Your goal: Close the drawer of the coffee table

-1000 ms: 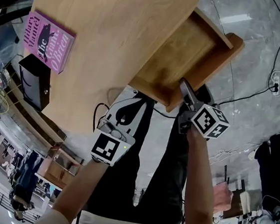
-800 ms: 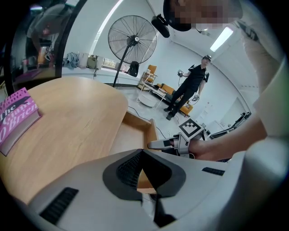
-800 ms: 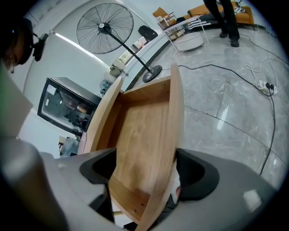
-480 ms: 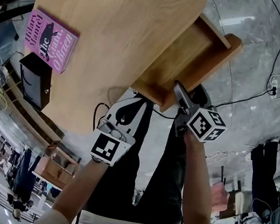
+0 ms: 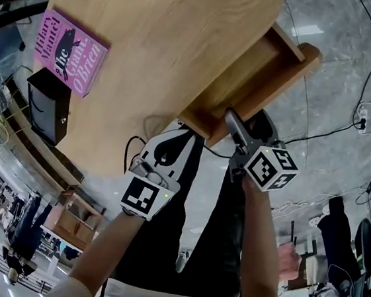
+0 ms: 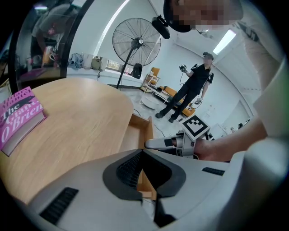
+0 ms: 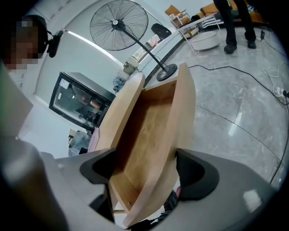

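Note:
The light wooden coffee table (image 5: 158, 41) has its drawer (image 5: 265, 64) standing partly out at the right side. My right gripper (image 5: 232, 122) is at the near end of the drawer front (image 5: 279, 82). In the right gripper view its jaws stand apart, my right gripper (image 7: 146, 173) open, with the drawer's near corner (image 7: 153, 135) between them and the front panel against the right jaw. My left gripper (image 5: 173, 136) hangs by the table's near edge, shut and holding nothing; in its own view my left gripper (image 6: 145, 180) points past the drawer.
A pink book (image 5: 70, 48) and a black box (image 5: 47, 105) lie on the table's left part. Cables (image 5: 357, 97) run over the grey marble floor to the right. A standing fan (image 6: 135, 43) and a person (image 6: 189, 90) are beyond the table.
The drawer has slid further into the table, and my right gripper has moved up and left with its front. My left gripper has stayed in place.

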`<action>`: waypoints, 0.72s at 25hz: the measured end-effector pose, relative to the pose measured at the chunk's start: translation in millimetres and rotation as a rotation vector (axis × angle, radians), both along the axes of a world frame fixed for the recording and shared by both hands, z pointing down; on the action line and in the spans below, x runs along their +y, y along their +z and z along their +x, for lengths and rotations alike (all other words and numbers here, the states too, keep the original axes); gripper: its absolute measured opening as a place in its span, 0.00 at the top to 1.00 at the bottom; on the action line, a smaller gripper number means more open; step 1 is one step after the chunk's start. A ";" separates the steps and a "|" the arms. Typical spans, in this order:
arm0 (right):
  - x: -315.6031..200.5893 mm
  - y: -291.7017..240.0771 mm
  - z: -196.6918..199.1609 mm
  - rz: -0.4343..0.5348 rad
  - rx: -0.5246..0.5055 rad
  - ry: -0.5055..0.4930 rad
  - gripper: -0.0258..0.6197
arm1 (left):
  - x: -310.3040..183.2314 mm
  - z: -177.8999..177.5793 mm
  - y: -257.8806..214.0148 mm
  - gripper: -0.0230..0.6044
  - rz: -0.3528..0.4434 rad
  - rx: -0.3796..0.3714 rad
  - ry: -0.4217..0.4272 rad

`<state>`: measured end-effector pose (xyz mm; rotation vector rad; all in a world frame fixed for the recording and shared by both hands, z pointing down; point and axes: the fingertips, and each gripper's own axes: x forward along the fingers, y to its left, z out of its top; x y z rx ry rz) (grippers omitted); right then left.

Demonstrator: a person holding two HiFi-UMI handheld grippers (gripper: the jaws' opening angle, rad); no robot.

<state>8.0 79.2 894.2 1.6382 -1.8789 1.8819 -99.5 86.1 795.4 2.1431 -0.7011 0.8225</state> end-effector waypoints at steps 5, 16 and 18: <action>-8.8 -6.2 -10.4 0.027 -0.013 -0.022 0.32 | -2.5 -3.8 0.1 0.95 0.004 0.002 -0.008; -30.6 -9.2 -35.7 0.055 -0.042 -0.057 0.32 | -10.4 -14.7 0.2 0.95 0.003 -0.001 -0.031; -34.8 -9.9 -38.9 0.060 -0.046 -0.066 0.32 | -12.2 -16.0 0.2 0.95 0.003 -0.003 -0.034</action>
